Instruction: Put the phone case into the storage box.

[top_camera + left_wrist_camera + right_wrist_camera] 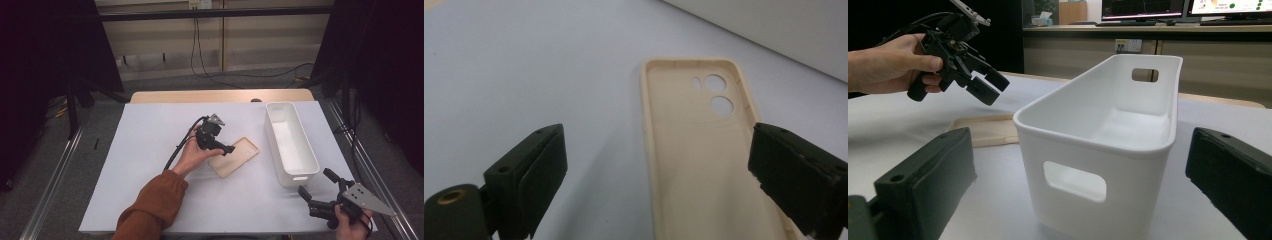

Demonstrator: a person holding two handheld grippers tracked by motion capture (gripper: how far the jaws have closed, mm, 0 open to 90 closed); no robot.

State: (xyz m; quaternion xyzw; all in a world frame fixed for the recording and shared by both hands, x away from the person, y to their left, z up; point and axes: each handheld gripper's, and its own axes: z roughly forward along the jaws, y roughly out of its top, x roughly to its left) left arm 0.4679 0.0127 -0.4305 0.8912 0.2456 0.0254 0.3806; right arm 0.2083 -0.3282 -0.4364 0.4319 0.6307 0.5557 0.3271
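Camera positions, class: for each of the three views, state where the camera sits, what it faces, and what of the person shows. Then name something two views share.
High view: above the near table edge, facing forward and down; sleeve, left gripper, right gripper.
Left gripper view: on the left gripper, facing the phone case; open jaws.
Right gripper view: low on the right gripper, facing the white bin; open jaws, left hand.
Shared: phone case.

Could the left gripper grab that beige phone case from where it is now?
Probably yes. The left gripper hovers open just above the phone case, which lies flat on the white table cover with nothing between them; the white bin stands clear beside it.
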